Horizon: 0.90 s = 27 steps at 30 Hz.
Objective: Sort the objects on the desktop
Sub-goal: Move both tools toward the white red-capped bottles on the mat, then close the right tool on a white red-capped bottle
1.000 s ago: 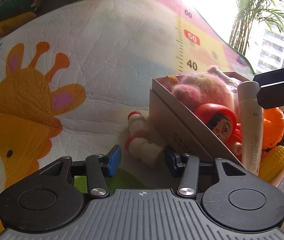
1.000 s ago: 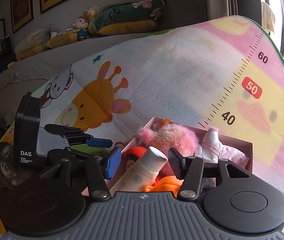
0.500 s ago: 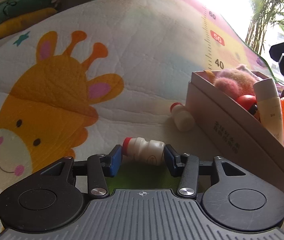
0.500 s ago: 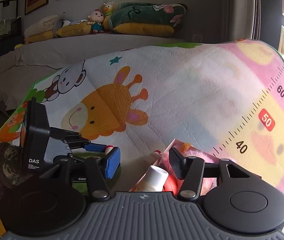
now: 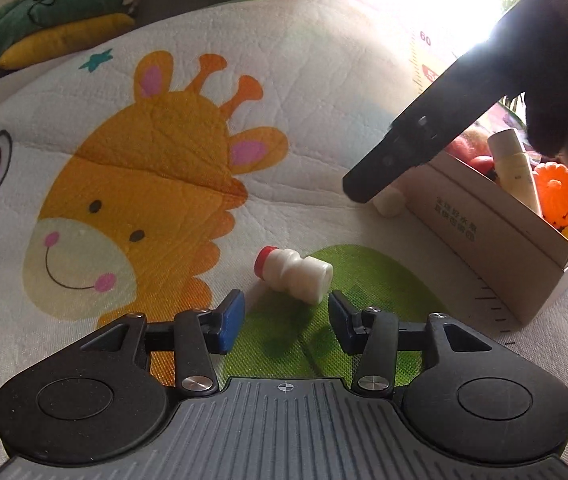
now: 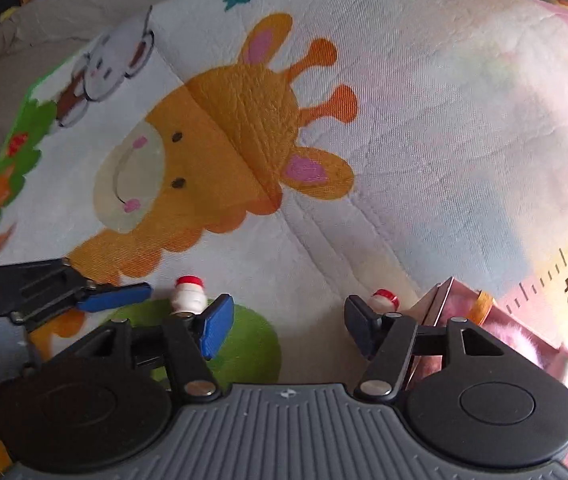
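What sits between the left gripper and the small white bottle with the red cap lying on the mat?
Nothing visible: the small white bottle with the red cap lies just beyond the open left gripper, with only bare mat between them.

Black grippers, blue-padded fingers, ribbed grey bases, silver screws.

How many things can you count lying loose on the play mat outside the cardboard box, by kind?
Small white plastic drink bottles with red caps: 2, one on the green patch, one beside the cardboard box.
Other loose items: 0 in view.
Total: 2.
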{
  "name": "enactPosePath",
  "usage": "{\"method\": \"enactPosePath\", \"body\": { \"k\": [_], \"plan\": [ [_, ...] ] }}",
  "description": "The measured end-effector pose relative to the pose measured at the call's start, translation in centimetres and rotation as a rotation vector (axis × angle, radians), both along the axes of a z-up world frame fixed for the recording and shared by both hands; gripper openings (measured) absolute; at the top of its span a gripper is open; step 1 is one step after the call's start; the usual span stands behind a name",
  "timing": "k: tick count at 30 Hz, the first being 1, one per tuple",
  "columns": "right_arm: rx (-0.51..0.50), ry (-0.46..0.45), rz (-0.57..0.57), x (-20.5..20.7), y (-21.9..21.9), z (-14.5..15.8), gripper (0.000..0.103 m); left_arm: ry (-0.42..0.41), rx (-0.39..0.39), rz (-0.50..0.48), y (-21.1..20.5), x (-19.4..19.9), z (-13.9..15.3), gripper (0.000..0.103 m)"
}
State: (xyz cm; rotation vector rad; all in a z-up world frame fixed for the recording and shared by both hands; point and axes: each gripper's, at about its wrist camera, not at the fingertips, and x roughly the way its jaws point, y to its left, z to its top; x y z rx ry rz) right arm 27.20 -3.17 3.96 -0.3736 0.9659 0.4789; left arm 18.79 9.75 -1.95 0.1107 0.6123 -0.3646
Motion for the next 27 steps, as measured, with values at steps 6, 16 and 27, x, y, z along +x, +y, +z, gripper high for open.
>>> {"method": "enactPosePath", "body": {
  "k": [6,16,27],
  "plan": [
    [-0.110,0.106,-0.092,3.1,0.7,-2.2,0.075,-0.004,-0.068,0.005,0.9,0.0,0.1,0.073],
    [0.082,0.146,-0.108,3.2,1.0,0.8,0.085,0.015,-0.130,0.004,1.8,0.4,0.1,0.085],
    [-0.053,0.102,-0.151,4.7,-0.4,-0.8,0.085,0.024,-0.140,0.011,1.9,0.7,0.1,0.093]
  ]
}}
